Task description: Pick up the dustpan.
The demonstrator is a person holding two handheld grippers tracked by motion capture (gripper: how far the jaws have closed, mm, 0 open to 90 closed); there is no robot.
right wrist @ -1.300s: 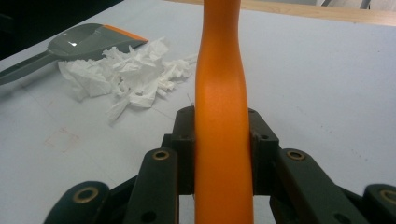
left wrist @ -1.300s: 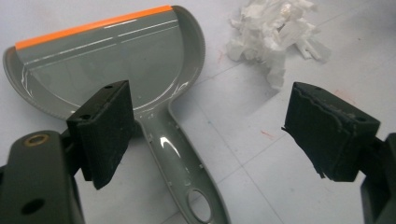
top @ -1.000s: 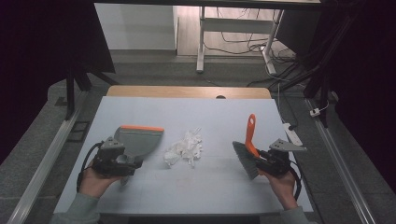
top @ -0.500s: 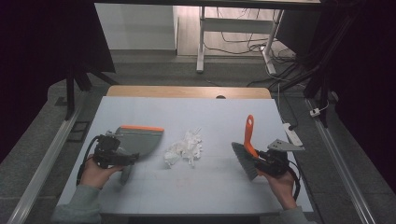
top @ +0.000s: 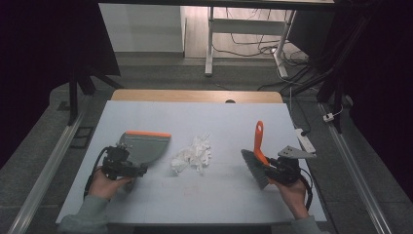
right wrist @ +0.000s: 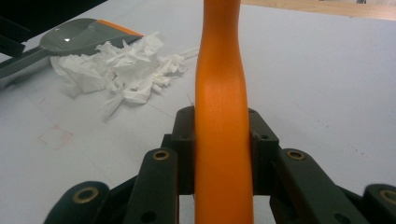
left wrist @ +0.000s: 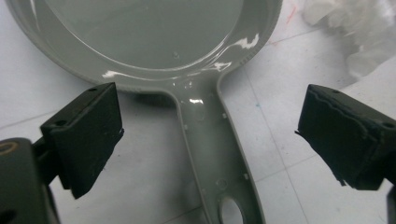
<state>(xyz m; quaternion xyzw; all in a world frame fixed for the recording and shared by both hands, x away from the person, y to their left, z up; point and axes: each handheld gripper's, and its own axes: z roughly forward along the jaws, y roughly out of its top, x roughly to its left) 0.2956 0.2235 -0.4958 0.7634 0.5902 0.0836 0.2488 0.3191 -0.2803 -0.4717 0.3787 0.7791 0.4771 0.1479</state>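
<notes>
We take the grey plastic dustpan with the orange front lip (top: pixel 143 146) as our landmark: it lies flat on the pale blue tabletop (top: pixel 219 195), and its long grey handle with a hanging hole (left wrist: pixel 217 154) runs back toward our left gripper (top: pixel 127 169). That gripper's jaws have just been opening and now stand wide apart, one on each side of the handle, touching nothing. To do this step well, we judge that we should lower until both pads are level with the handle, centre it between them, and close a little ahead of the hanging hole, so the pan does not swivel when pushed. Just beside the dustpan's open lip sits the small heap of crumpled white tissue scraps (top: pixel 193 155). Beyond the heap, well apart from the dustpan, our right gripper (top: pixel 272 168) is clamped tight on the orange plastic handle of the hand brush (right wrist: pixel 222 140), whose grey bristles (top: pixel 254 168) angle down near the table. We think the brush should wait until the pan is firmly gripped, then sweep the scraps toward the lip in short strokes while we press that lip flat to the tabletop.
</notes>
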